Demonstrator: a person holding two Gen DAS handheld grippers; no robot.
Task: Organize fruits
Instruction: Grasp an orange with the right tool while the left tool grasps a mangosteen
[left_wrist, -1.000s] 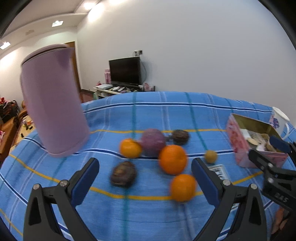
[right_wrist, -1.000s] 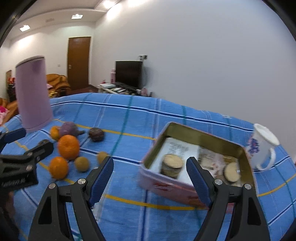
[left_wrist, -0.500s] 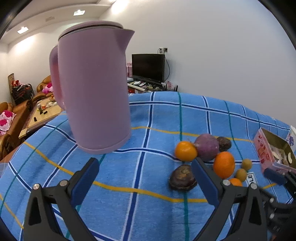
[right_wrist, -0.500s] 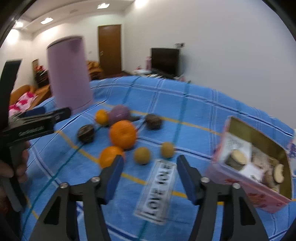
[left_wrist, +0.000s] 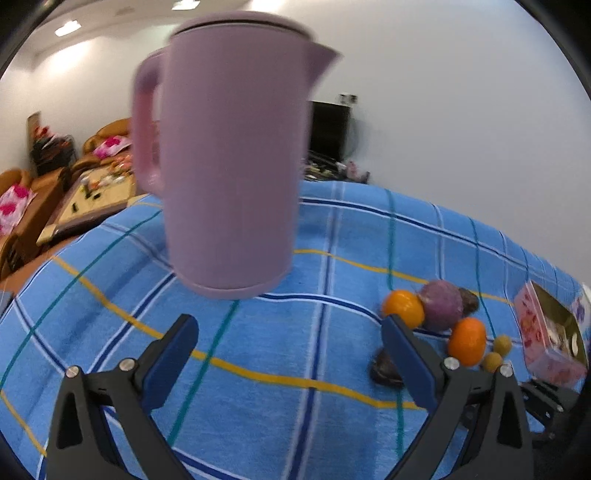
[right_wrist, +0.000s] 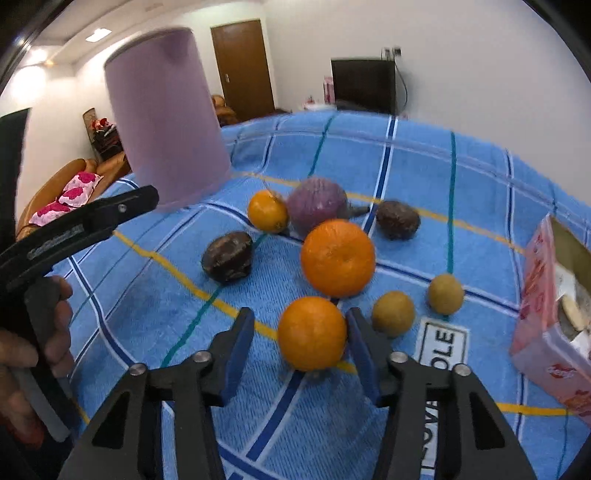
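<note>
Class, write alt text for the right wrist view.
The right gripper, jaws just closing, brackets the nearest orange on a blue checked cloth. Beyond lie more fruits and a pink kettle.

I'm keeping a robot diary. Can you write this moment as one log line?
right tongs: closing around nearest orange, left pad not touching | left tongs: open, empty, facing pink kettle | other fruit on blue cloth

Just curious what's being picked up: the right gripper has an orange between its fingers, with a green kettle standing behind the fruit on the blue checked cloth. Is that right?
Nearly. The kettle is lilac-pink, not green; the right wrist view shows it, and the left wrist view too. The rest holds: the right gripper, whose jaws have just been closing, has the nearest orange between its fingers, on the blue checked cloth.
</note>
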